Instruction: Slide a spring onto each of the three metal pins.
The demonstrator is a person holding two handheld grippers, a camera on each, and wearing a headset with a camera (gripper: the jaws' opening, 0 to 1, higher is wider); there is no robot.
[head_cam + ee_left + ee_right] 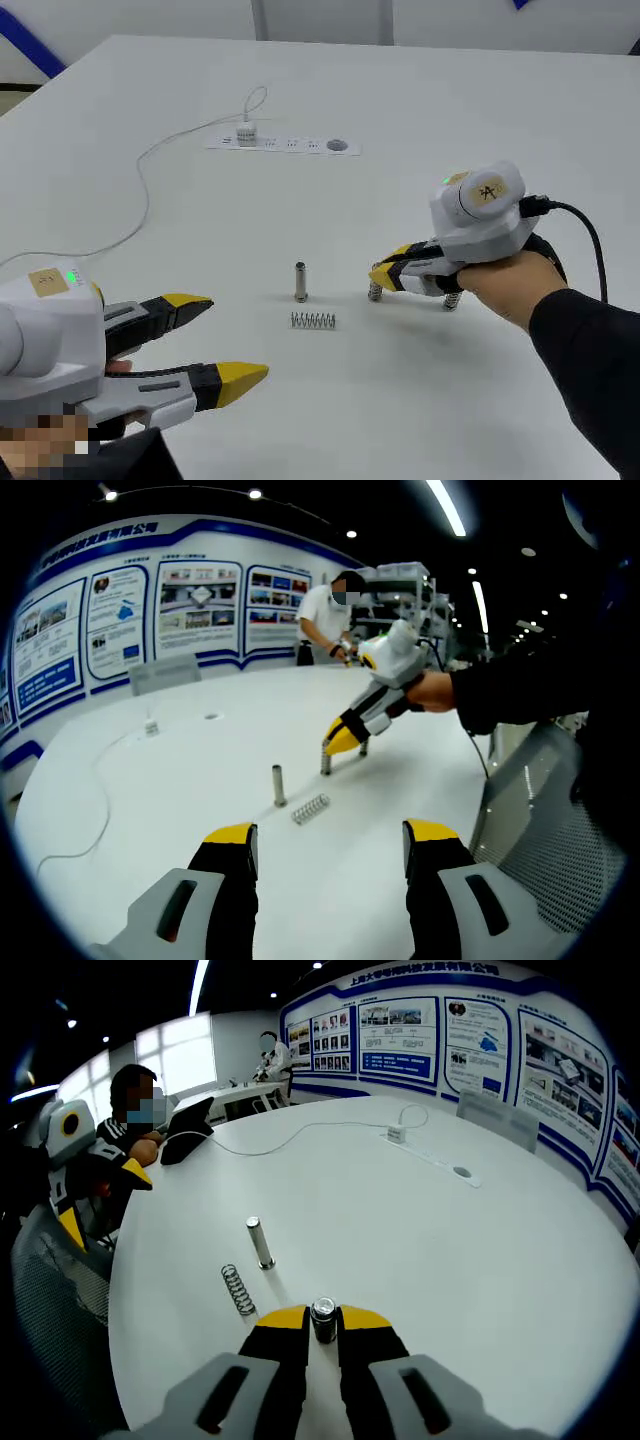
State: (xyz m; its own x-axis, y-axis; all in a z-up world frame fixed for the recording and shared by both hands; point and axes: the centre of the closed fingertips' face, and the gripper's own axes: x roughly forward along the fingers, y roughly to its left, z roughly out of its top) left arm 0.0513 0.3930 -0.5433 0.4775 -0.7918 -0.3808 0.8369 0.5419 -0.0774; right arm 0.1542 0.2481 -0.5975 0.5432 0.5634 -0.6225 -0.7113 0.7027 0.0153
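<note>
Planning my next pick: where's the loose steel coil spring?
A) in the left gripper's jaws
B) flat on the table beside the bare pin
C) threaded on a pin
B: the steel coil spring lies flat on the white table, close beside the bare upright metal pin.

A bare pin (300, 281), a short grey metal cylinder, stands upright on the white table (420, 100). A loose spring (313, 320), a small silver coil, lies on its side just in front of the pin without touching it. To the right, a second pin (375, 290) stands upright with a coil around its lower part, caught between the yellow tips of the right gripper (382, 277), and a third pin (452, 299), also wearing a coil, stands farther right under that gripper's body.
</note>
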